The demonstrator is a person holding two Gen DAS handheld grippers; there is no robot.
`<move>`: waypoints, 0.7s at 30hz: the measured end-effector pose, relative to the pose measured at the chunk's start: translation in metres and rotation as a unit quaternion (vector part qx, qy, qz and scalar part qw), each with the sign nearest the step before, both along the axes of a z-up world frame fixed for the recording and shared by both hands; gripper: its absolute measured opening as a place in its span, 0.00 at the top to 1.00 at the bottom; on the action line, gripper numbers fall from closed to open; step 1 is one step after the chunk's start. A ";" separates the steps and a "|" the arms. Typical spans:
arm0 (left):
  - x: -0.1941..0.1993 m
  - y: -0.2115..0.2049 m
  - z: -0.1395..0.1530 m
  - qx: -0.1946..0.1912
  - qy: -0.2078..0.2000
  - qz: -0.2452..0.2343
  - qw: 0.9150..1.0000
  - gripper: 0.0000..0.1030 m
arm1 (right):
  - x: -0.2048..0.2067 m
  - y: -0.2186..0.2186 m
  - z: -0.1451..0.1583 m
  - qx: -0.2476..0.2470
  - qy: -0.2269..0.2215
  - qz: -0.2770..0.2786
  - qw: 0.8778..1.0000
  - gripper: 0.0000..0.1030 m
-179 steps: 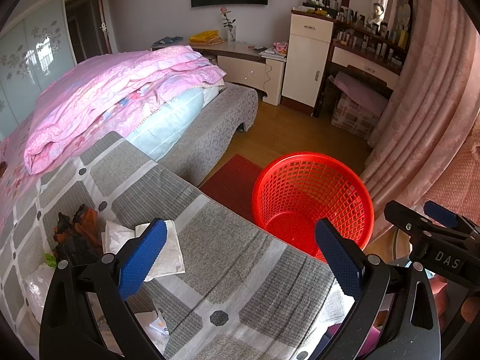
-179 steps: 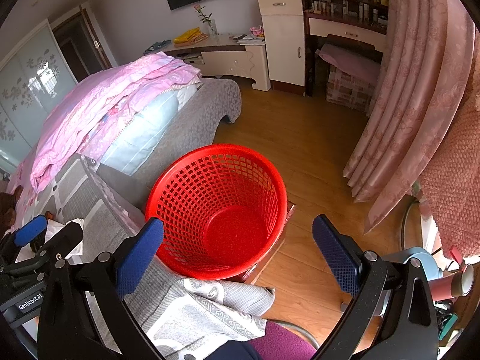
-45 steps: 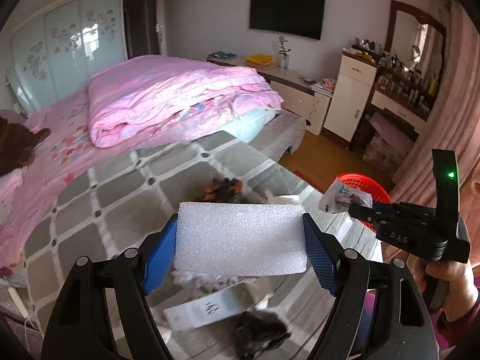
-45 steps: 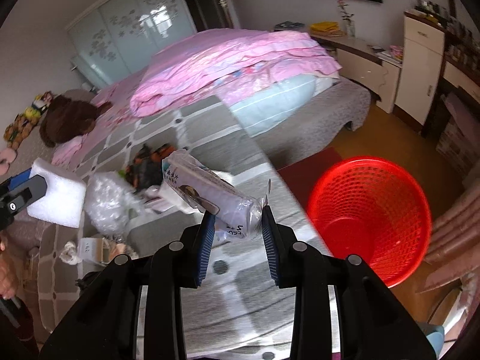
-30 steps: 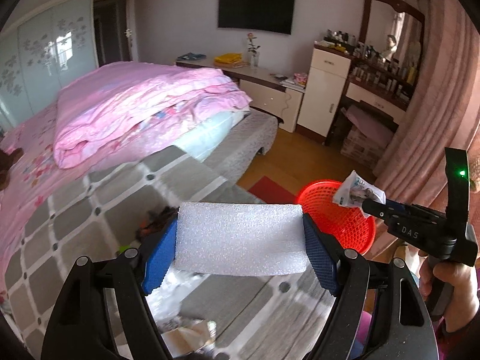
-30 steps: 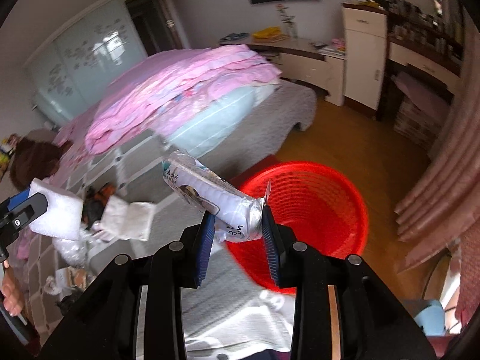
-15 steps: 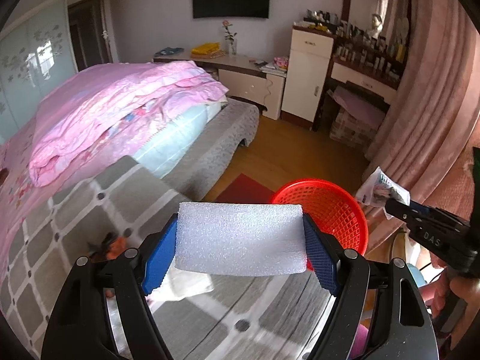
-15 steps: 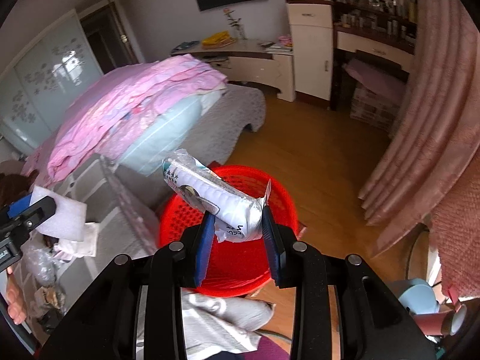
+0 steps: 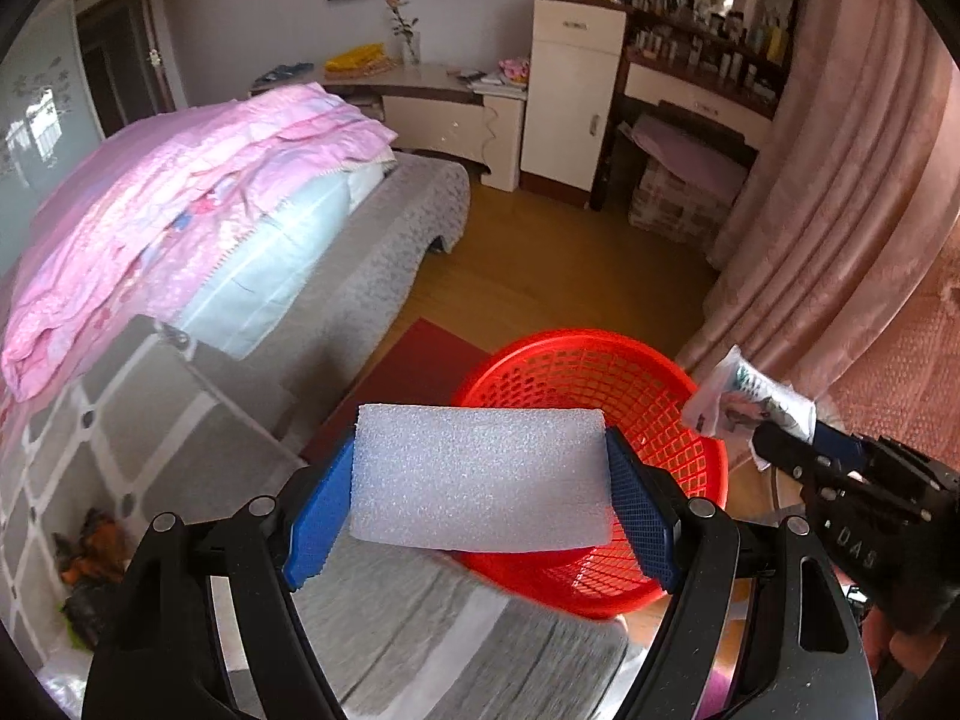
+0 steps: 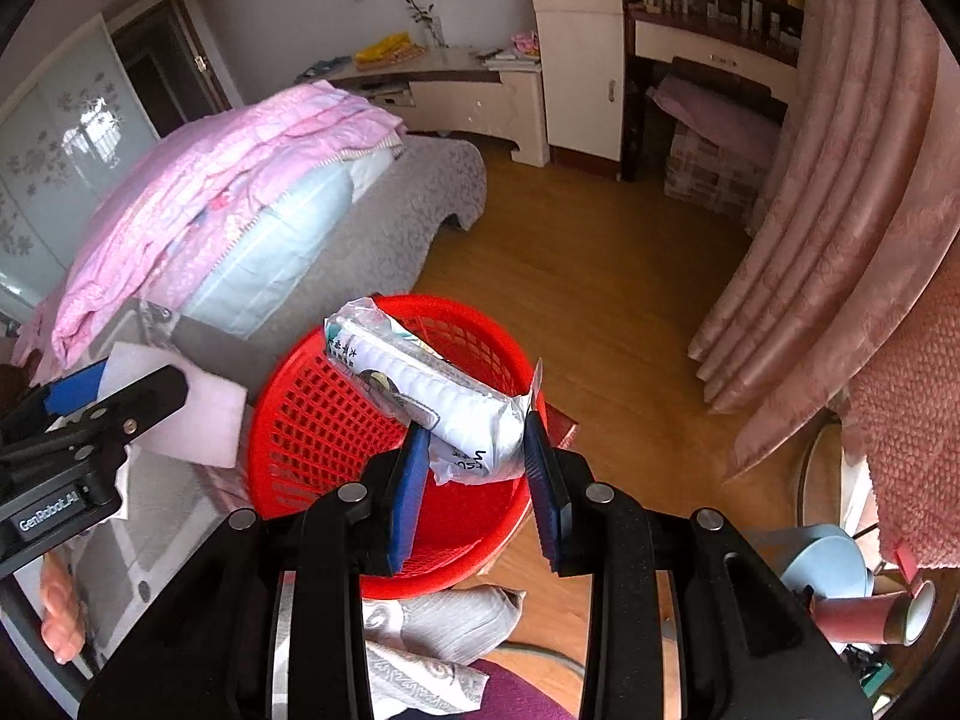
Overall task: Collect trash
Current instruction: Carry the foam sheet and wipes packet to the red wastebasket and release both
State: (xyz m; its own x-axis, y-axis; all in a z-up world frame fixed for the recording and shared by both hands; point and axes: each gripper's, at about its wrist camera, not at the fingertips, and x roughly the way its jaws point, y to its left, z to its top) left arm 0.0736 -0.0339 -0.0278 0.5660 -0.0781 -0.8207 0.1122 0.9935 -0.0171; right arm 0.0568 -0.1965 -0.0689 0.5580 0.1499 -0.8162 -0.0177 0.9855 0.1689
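At the far left a folded pink quilt (image 9: 180, 180) lies in soft ridges over the bed, beside a grey-and-white checked bedspread (image 9: 150, 432) with small dark scraps (image 9: 90, 564) on it; the left gripper (image 9: 480, 492) is clamped on a white foam block (image 9: 480, 474), a flat rectangle with a fine grainy surface, its blue ribbed pads pressed against the block's two short ends; the block hangs over the near rim of the red basket (image 9: 660, 384), a round plastic bin with latticed walls standing on the wooden floor; the right gripper (image 10: 477, 456) is closed narrowly on a crinkled plastic packet (image 10: 432, 396), white and glossy with printed marks, held slanting above the basket's open mouth; pink pleated curtains (image 10: 840, 240) hang at the right.
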 end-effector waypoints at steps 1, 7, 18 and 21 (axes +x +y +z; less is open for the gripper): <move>0.003 -0.002 -0.002 0.001 0.002 -0.001 1.000 0.27 | 0.001 0.000 -0.003 0.000 0.003 -0.001 1.000 0.70; 0.013 -0.007 -0.022 0.009 0.021 0.001 1.000 0.27 | 0.009 -0.001 -0.018 0.001 0.019 -0.006 1.000 0.69; 0.020 -0.008 -0.039 0.007 0.049 0.000 0.999 0.26 | 0.015 -0.003 -0.025 0.016 0.024 -0.010 1.000 0.60; 0.019 -0.006 -0.039 0.007 0.049 0.001 0.999 0.25 | 0.015 -0.006 -0.024 0.018 0.023 -0.014 0.999 0.54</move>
